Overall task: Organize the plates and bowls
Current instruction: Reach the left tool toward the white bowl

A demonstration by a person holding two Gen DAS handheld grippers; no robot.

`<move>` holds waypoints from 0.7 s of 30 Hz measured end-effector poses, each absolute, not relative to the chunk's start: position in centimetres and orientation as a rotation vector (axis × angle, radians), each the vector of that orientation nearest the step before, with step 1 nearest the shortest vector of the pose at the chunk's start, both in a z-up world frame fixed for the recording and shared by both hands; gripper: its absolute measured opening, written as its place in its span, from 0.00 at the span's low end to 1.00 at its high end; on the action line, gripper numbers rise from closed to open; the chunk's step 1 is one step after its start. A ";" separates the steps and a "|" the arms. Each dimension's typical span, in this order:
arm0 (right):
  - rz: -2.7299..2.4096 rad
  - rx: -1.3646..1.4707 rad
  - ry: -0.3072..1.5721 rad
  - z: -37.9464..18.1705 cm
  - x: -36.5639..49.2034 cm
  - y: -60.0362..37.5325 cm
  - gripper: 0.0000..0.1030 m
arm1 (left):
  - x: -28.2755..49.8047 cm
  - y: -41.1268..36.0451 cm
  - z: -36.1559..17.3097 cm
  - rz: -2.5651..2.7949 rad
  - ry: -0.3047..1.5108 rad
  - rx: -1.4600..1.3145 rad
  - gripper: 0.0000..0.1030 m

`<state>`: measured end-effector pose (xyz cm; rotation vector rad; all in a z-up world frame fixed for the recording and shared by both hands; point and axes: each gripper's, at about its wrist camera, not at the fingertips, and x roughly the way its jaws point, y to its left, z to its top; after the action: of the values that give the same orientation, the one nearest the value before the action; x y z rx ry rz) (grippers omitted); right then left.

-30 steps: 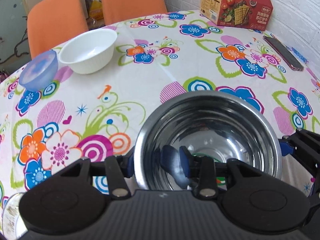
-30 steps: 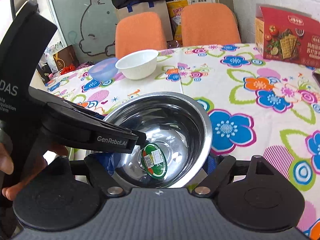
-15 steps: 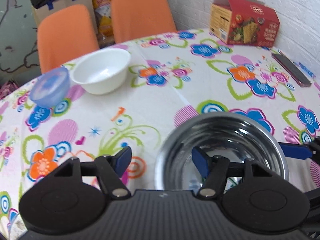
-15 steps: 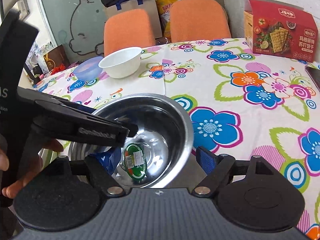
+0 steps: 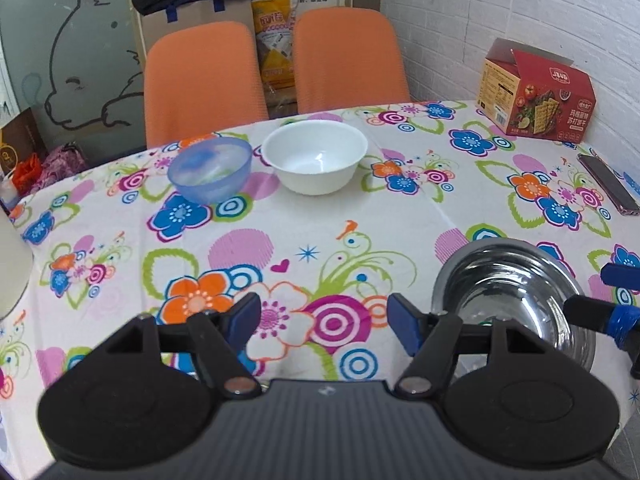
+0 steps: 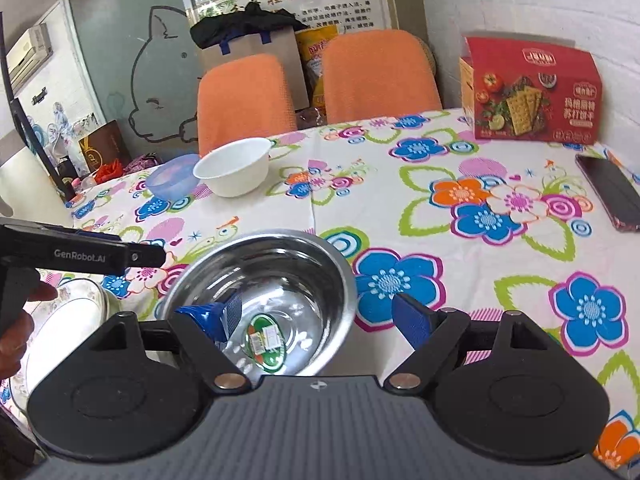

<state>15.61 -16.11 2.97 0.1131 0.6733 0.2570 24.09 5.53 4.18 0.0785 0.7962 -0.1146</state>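
Note:
A steel bowl (image 5: 512, 304) (image 6: 264, 292) with a green sticker inside sits on the flowered table near the front. My left gripper (image 5: 324, 320) is open and empty, to the left of the bowl and apart from it. My right gripper (image 6: 316, 316) is open, straddling the bowl's right rim with one finger inside and one outside. A white bowl (image 5: 314, 156) (image 6: 234, 166) and a translucent blue bowl (image 5: 210, 168) (image 6: 172, 176) stand side by side at the far side. A patterned plate (image 6: 60, 328) lies at the front left.
A red cracker box (image 5: 536, 92) (image 6: 532, 92) stands at the back right. A phone (image 5: 608, 184) (image 6: 608, 192) lies near the right edge. Two orange chairs (image 5: 204, 80) stand behind the table.
My left gripper has let go of the steel bowl's rim, opened, and drawn back and to the left. My right gripper has opened around the bowl's right rim. The bowl rests on the table.

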 end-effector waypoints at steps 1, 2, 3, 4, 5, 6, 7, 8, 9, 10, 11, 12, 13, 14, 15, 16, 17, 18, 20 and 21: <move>0.268 0.106 0.665 3.4 15.8 -15.7 0.67 | 24.1 5.8 4.5 -0.105 0.793 0.084 0.68; 0.284 0.097 0.659 3.9 16.1 -15.3 0.67 | 24.1 6.1 4.9 -0.100 0.789 0.090 0.68; 0.299 0.086 0.650 4.5 16.5 -14.9 0.67 | 24.3 6.3 5.4 -0.095 0.783 0.098 0.68; 0.319 0.071 0.638 5.2 17.0 -14.4 0.67 | 24.5 6.6 6.2 -0.092 0.773 0.107 0.68; 0.338 0.054 0.627 6.0 17.6 -14.0 0.67 | 24.8 6.8 7.0 -0.093 0.763 0.113 0.68; 0.353 0.039 0.619 6.8 18.2 -13.5 0.67 | 25.3 7.1 7.9 -0.092 0.753 0.115 0.69; 0.366 0.023 0.611 7.6 18.9 -13.0 0.67 | 25.8 7.4 8.7 -0.090 0.743 0.113 0.69; 0.383 0.006 0.602 8.3 19.6 -12.6 0.67 | 26.5 7.7 9.5 -0.087 0.733 0.112 0.69; 0.398 -0.010 0.595 8.9 20.3 -12.2 0.67 | 27.3 7.9 10.4 -0.083 0.723 0.115 0.69; 0.408 -0.031 0.592 9.6 21.2 -11.7 0.67 | 28.2 8.1 11.2 -0.078 0.713 0.122 0.69; 0.413 -0.051 0.591 10.0 22.0 -11.3 0.67 | 29.1 8.2 11.9 -0.071 0.706 0.131 0.69; 0.421 -0.072 0.590 10.4 22.9 -10.9 0.67 | 30.2 8.2 12.5 -0.069 0.701 0.144 0.69; 0.432 -0.092 0.592 10.7 23.7 -10.5 0.67 | 31.2 8.2 12.8 -0.075 0.698 0.158 0.69; 0.444 -0.109 0.597 10.8 24.6 -10.1 0.67 | 32.4 8.1 13.1 -0.079 0.697 0.173 0.69; 0.458 -0.121 0.606 10.8 25.5 -9.7 0.67 | 33.6 7.9 13.2 -0.080 0.697 0.189 0.70; 0.474 -0.132 0.617 10.6 26.4 -9.5 0.67 | 34.8 7.7 13.1 -0.086 0.700 0.208 0.70; 0.494 -0.146 0.639 10.3 27.5 -9.1 0.67 | 36.0 7.5 12.8 -0.092 0.704 0.225 0.70; 0.509 -0.159 0.662 9.8 28.6 -8.8 0.67 | 37.2 7.3 12.4 -0.096 0.711 0.242 0.70; 0.527 -0.192 0.716 8.6 30.6 -8.4 0.67 | 39.4 7.0 11.2 -0.093 0.730 0.263 0.70; 0.529 -0.211 0.738 8.0 31.5 -8.2 0.67 | 40.7 6.9 10.3 -0.096 0.745 0.270 0.70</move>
<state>31.51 -8.21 7.98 -0.2105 0.7376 0.5289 40.68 6.93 10.35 0.2699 0.7452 -0.0961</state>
